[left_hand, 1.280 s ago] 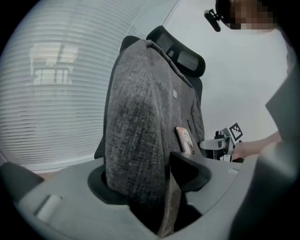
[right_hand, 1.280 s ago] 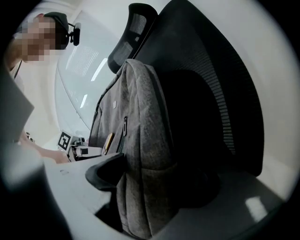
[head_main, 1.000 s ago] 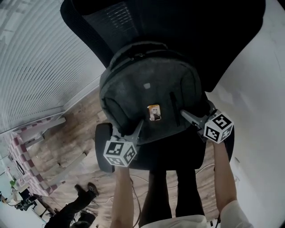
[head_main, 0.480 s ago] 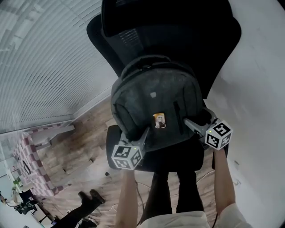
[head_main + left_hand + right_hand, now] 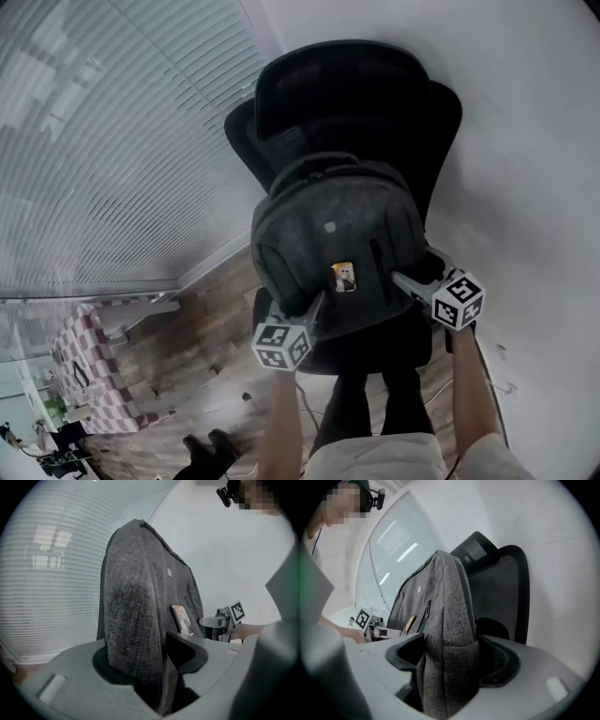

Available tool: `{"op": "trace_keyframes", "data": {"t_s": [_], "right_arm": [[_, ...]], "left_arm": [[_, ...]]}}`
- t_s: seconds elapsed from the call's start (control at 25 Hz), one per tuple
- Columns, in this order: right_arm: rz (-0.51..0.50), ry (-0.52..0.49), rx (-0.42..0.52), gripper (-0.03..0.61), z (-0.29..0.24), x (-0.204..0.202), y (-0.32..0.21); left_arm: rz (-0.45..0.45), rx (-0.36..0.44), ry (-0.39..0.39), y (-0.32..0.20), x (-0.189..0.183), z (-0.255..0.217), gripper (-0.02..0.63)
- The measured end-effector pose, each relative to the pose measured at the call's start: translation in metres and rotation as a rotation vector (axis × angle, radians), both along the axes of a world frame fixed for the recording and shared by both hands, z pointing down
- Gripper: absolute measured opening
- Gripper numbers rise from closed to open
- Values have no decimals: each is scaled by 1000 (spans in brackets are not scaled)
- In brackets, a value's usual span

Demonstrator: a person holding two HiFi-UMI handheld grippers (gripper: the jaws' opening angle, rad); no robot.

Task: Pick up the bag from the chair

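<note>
- The grey backpack is held upright in front of the backrest of the black office chair, over its seat
- The left gripper is clamped on the backpack's lower side edge, with fabric pinched between the jaws
- The right gripper is clamped likewise on the opposite side edge
- A small orange-edged card is seen on the backpack's front, facing away from the chair

Soft, even daylight, seemingly from the blinds; strong fisheye edge distortion.
</note>
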State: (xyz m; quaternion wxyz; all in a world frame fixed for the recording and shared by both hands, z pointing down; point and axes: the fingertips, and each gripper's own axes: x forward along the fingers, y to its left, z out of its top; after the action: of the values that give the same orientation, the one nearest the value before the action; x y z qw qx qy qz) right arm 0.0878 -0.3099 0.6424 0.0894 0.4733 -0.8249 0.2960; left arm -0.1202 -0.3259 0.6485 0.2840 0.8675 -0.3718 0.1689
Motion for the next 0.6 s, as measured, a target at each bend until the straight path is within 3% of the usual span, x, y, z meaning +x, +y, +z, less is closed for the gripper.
{"op": "trace_keyframes", "data": {"t_s": [0.4, 0.6], "right_arm": [[46, 21, 81, 359, -81, -9, 29], [47, 20, 97, 359, -110, -16, 65]], "left_arm": [[42, 83, 6, 20, -7, -80, 227], [55, 104, 2, 53, -14, -109, 227]]}}
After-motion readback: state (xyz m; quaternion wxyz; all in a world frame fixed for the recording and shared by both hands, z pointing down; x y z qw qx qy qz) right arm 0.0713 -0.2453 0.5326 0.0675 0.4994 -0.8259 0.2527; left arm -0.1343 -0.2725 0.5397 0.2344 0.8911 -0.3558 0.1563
